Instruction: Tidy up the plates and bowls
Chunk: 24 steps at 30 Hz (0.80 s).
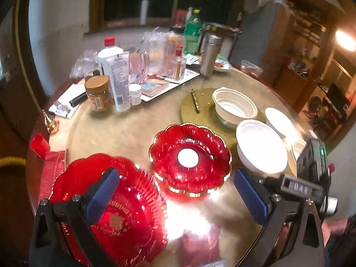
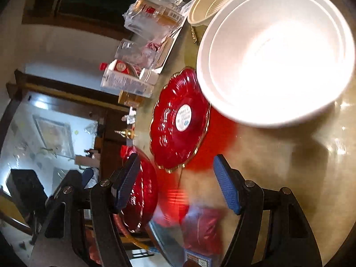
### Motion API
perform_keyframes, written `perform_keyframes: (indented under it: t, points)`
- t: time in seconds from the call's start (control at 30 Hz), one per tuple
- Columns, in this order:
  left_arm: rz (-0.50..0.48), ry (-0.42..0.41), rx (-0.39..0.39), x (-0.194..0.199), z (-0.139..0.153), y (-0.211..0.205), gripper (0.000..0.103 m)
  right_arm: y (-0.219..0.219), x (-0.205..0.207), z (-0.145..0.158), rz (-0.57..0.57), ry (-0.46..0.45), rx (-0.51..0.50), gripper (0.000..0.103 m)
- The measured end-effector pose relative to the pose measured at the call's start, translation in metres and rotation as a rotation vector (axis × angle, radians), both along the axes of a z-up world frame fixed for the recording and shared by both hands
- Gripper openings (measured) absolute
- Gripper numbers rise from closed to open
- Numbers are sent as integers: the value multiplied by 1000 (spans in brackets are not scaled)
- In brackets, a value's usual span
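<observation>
The left tool (image 1: pixel 175 198) hangs over the round desk (image 1: pixel 124 131) with its jaws wide apart and empty; a red plate (image 1: pixel 124 222) lies under its left finger, gold lettering on it too blurred to read. A second red plate (image 1: pixel 190 158) with a white round sticker sits just ahead, stacked white bowls (image 1: pixel 261 146) beside it. The right tool (image 2: pixel 175 182) is also apart, holding nothing, the white bowls (image 2: pixel 276 53) ahead of it.

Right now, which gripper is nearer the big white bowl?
Right. The right gripper hovers open just short of the white bowl; the left gripper hangs open over the red plates, farther from it.
</observation>
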<state>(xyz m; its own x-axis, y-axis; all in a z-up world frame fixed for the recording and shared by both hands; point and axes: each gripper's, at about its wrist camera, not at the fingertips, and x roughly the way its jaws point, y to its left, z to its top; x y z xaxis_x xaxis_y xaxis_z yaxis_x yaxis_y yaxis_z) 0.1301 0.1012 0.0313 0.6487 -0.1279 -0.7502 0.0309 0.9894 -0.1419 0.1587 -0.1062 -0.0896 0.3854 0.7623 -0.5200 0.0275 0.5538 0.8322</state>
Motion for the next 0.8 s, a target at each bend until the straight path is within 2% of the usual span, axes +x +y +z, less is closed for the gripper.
perform_keyframes:
  t: [0.1, 0.23, 0.37, 0.57, 0.8]
  points:
    - [17, 37, -28, 23, -3, -4, 103, -1, 10, -1, -6, 18, -5, 69]
    - [-15, 155, -125, 57, -16, -1, 103, -1, 18, -3, -2, 33, -4, 69]
    - [2, 229, -129, 83, -27, 4, 103, -1, 26, -10, -6, 63, -9, 69]
    - [44, 345, -214, 107, -57, 19, 103, 4, 35, -16, 8, 81, -18, 69]
    - [6, 392, -130, 116, -74, 7, 100, 8, 39, -16, 11, 79, -59, 69]
